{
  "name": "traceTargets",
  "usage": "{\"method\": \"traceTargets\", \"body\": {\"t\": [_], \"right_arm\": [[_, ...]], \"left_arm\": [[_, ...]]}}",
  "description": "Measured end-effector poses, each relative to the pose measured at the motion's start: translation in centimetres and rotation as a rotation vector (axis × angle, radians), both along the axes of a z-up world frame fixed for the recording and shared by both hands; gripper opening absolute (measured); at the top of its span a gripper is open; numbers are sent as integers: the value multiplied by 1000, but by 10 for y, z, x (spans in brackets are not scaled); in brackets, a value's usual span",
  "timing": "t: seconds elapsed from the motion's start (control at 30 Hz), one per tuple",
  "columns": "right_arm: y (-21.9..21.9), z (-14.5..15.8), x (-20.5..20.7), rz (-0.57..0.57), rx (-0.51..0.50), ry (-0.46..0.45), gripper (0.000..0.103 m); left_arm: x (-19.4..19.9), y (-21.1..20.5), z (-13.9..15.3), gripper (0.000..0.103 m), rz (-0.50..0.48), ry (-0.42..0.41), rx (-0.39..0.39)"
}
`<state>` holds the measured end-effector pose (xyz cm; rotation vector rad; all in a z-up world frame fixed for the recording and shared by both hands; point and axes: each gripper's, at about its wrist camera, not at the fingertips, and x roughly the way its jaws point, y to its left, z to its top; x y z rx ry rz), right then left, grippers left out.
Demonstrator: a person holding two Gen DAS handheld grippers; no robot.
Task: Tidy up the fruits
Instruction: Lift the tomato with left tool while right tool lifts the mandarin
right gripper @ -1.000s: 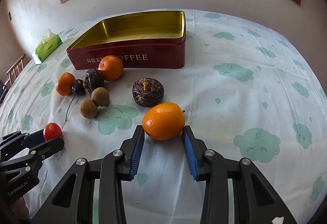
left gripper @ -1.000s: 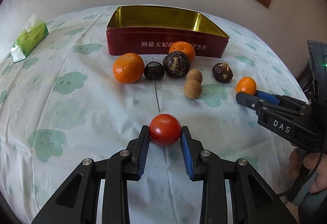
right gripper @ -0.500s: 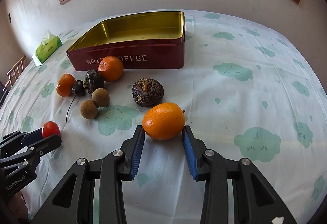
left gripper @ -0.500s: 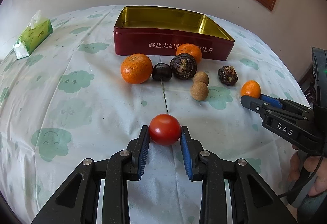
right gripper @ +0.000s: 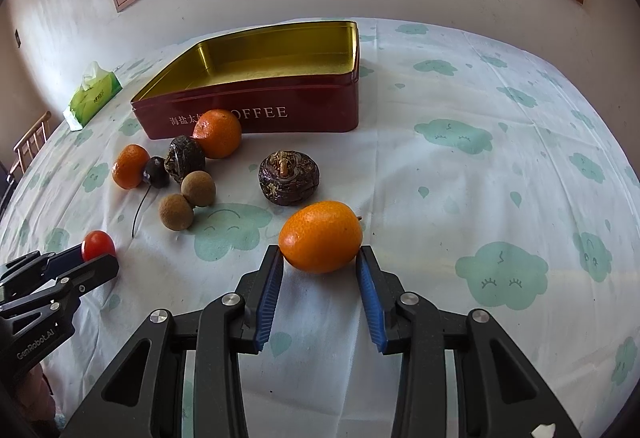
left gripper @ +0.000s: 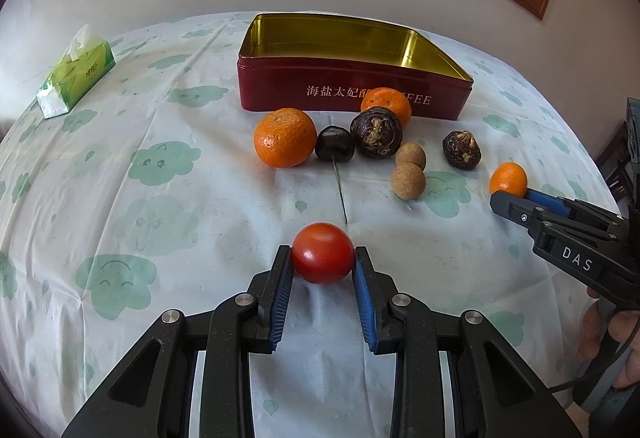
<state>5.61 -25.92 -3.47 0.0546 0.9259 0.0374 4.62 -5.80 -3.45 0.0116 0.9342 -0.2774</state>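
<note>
Both grippers are loaded. The left gripper (left gripper: 323, 262) is clamped on a red cherry tomato (left gripper: 323, 258), pads pressing its two sides, the fruit sitting at the very tips so it shows clear of the jaws. The right gripper (right gripper: 320, 258) is closed on a small oval orange (right gripper: 321, 236), also pinched across its width at the tips. Both fruits look low, at or just above the tablecloth (left gripper: 160, 206) — I cannot tell if either is lifted off yet.

The red tin (left gripper: 352, 90), open and empty with a gold inside, stands at the far side of the table; judging by the task, that is where the fruit goes, so the fruits are grabbed first, one per hand.

Left loose just in front of the tin: a big mandarin (left gripper: 285, 143), a dark cherry (left gripper: 334, 144) with its long stem pointing toward the tomato, a brown water chestnut (left gripper: 376, 132), a second mandarin (left gripper: 386, 106) touching the tin wall, two tan longans (left gripper: 409, 176), and another water chestnut (left gripper: 461, 150) off to the right.

A green tissue pack (left gripper: 76, 78) lies far left — not part of the job.

Likely next: lift and carry both to the tin.
</note>
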Motion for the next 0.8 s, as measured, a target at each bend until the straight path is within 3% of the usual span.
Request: {"method": "traceTargets", "body": {"t": [0.8], "right_arm": [[5, 7, -1, 14, -6, -9, 36]], "left_arm": [[3, 7, -1, 31, 20, -4, 3]]}}
